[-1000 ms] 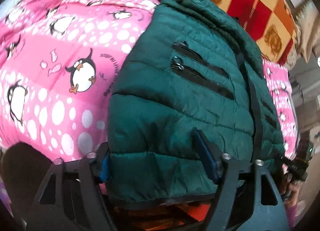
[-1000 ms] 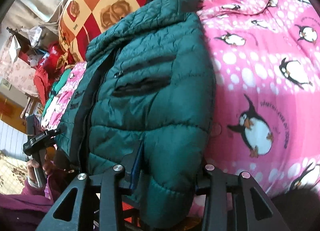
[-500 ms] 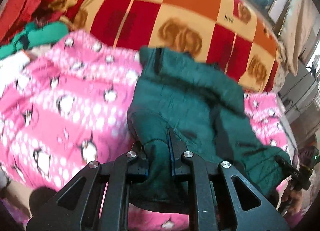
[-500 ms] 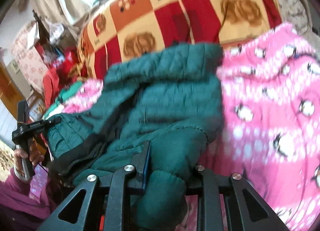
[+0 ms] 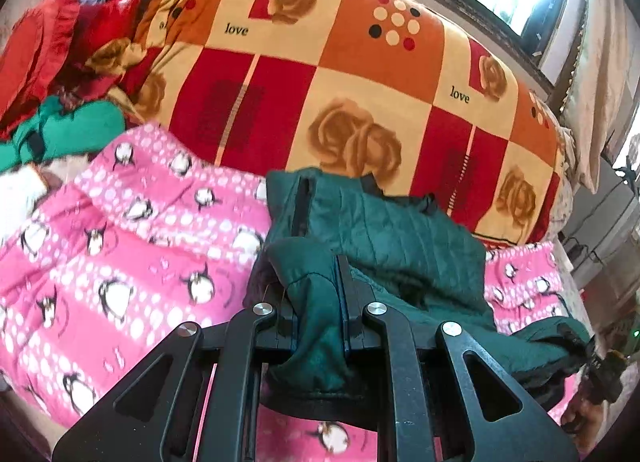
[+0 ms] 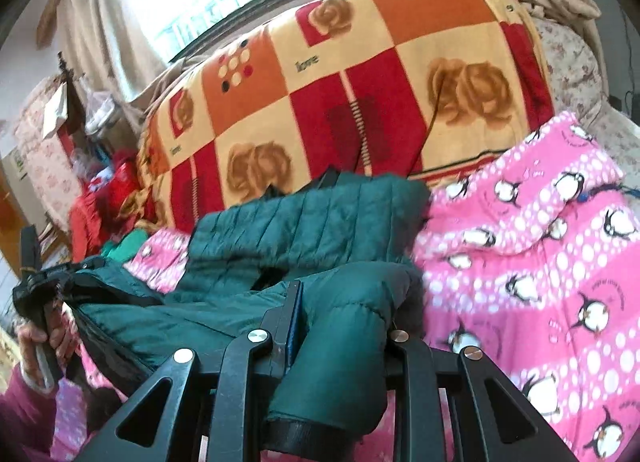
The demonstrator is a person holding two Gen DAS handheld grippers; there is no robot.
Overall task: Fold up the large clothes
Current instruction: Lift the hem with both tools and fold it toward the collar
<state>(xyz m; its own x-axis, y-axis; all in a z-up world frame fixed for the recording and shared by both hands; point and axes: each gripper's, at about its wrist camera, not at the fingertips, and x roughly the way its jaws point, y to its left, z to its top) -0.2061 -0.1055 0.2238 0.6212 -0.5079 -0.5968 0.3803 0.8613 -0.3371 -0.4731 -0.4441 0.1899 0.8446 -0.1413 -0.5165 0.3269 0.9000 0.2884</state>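
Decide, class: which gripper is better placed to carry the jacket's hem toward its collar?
Neither alone, probably. The left gripper and right gripper each pinch a hem corner of the green jacket, so both should move together.

Open pink blanket (image 5: 120, 262) left of jacket (image 5: 400, 246) and right of it; checked blanket (image 5: 360, 82) banked up behind; red clothes (image 5: 48, 46) far left.

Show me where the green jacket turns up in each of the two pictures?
Left wrist view: the green jacket sits at centre, its near edge pinched in the left gripper.
Right wrist view: it spreads from centre to lower left, its near edge pinched in the right gripper.
Shared landmark: the checked rose blanket behind it in both.
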